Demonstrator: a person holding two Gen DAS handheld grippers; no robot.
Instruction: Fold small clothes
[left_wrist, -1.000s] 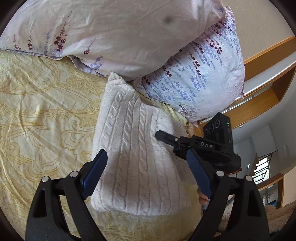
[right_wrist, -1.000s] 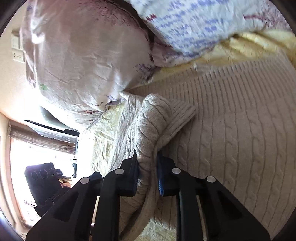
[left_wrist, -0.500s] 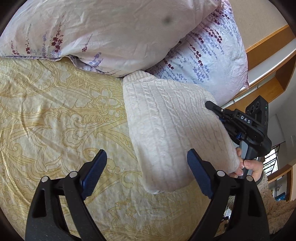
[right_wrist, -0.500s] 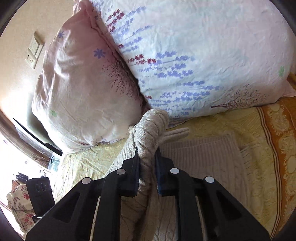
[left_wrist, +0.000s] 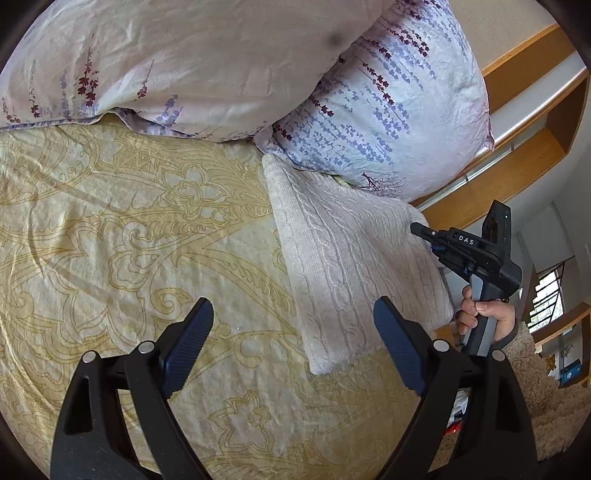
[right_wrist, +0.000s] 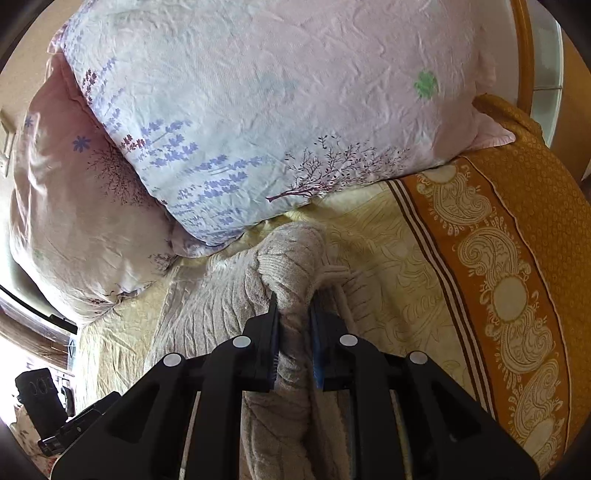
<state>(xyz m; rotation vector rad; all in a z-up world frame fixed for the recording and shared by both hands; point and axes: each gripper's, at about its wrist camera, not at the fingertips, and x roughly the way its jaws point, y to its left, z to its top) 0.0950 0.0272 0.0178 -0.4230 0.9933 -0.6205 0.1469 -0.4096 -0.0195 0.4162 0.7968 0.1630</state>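
A cream cable-knit sweater (left_wrist: 343, 266) lies folded on the yellow patterned bedspread (left_wrist: 129, 240), just below the pillows. My right gripper (right_wrist: 293, 314) is shut on a bunched edge of the knit sweater (right_wrist: 288, 266), lifting it off the bed. In the left wrist view that right gripper (left_wrist: 424, 232) shows at the sweater's right edge, held by a hand (left_wrist: 480, 314). My left gripper (left_wrist: 291, 332) hovers open over the bedspread, its fingers apart with nothing between them; the sweater's near corner lies beyond the right finger.
Two floral pillows (left_wrist: 388, 103) (right_wrist: 277, 122) lean at the head of the bed. A wooden headboard shelf (left_wrist: 524, 122) runs behind them. An orange patterned border (right_wrist: 517, 277) marks the bedspread's right side.
The right gripper has swung the held sweater edge over to the right, so the sweater now lies narrower and farther right. The left gripper slid left and stayed open.
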